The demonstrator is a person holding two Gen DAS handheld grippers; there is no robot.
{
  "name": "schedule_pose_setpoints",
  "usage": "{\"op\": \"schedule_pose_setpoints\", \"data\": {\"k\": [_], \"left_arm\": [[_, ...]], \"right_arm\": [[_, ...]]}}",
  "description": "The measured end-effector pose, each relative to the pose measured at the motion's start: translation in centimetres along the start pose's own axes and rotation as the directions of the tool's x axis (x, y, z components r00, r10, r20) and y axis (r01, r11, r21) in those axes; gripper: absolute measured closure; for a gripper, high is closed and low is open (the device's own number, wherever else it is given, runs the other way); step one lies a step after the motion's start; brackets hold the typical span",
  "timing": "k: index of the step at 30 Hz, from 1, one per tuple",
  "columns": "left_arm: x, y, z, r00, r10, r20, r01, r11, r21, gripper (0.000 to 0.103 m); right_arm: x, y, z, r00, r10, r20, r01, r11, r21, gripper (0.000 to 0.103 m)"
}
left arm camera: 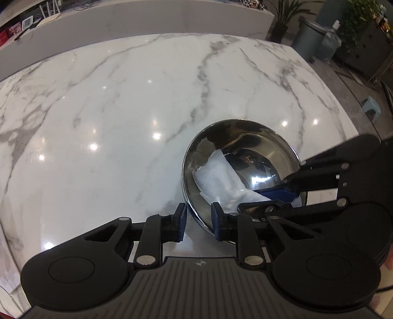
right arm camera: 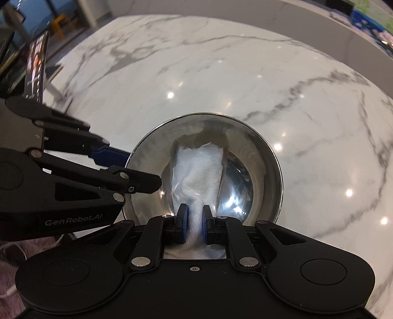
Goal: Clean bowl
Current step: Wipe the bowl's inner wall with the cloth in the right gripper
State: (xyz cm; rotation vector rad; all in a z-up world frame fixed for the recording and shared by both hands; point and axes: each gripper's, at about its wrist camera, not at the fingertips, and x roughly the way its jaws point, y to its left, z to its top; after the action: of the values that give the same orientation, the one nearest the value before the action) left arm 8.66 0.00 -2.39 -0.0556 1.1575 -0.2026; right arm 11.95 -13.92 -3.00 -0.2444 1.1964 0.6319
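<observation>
A shiny steel bowl [left arm camera: 245, 137] [right arm camera: 260, 157] sits on the white marble table [left arm camera: 122, 110] [right arm camera: 221, 73]. My left gripper [left arm camera: 197, 223] straddles the bowl's near rim, one finger outside and one inside, with a visible gap to the rim on each side. It also shows in the right wrist view [right arm camera: 137, 169] at the bowl's left edge. My right gripper [right arm camera: 195, 222] is shut on a white paper towel [right arm camera: 199, 169] [left arm camera: 221, 179] that lies against the bowl's inner wall. It also shows in the left wrist view [left arm camera: 267, 198], reaching in from the right.
The table's right edge [left arm camera: 343, 98] drops to a grey floor with a small blue stool [left arm camera: 372, 105], bins and plants. A raised white ledge [left arm camera: 147, 17] runs along the table's far side. A dark chair [right arm camera: 36, 66] stands off the table's left corner.
</observation>
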Motion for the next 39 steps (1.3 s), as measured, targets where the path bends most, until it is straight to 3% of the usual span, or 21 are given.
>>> {"op": "schedule_pose_setpoints", "data": {"k": [5,9,11,19,25,32,39], "left_arm": [[0.2,0.0,0.3,1.0,0.01,-0.015,-0.01,1.0,-0.001,0.087],[0.5,0.0,0.4,0.999,0.038,-0.027,-0.037,0.999,0.015,0.091],[0.5,0.0,0.4,0.999,0.04,-0.032,-0.039,0.999,0.019,0.091],[0.6,-0.6,0.4,0.997,0.064,-0.037,-0.06,0.994,0.092,0.091],[0.8,-0.6,0.6,0.997,0.065,-0.045,-0.059,0.991,0.123,0.091],[0.8,-0.1,0.6,0.998,0.046,-0.047,-0.04,0.993,0.115,0.091],[0.7,0.2,0.4,1.0,0.006,-0.026,-0.004,0.997,0.074,0.088]], "right_arm": [[0.3,-0.3,0.9,0.998,0.037,-0.05,-0.038,0.999,-0.014,0.093],[0.3,-0.8,1.6,0.986,0.126,-0.114,-0.127,0.992,0.0,0.093],[0.6,-0.9,1.8,0.981,0.133,-0.144,-0.133,0.991,0.007,0.093],[1.1,2.2,2.4,0.976,-0.027,-0.216,-0.022,0.975,-0.223,0.094],[1.1,4.3,1.9,0.965,-0.175,-0.197,0.077,0.903,-0.423,0.094],[1.0,5.5,1.4,0.951,-0.275,-0.14,0.158,0.822,-0.547,0.094],[1.1,4.1,1.9,0.964,-0.217,-0.153,0.125,0.878,-0.462,0.093]]}}
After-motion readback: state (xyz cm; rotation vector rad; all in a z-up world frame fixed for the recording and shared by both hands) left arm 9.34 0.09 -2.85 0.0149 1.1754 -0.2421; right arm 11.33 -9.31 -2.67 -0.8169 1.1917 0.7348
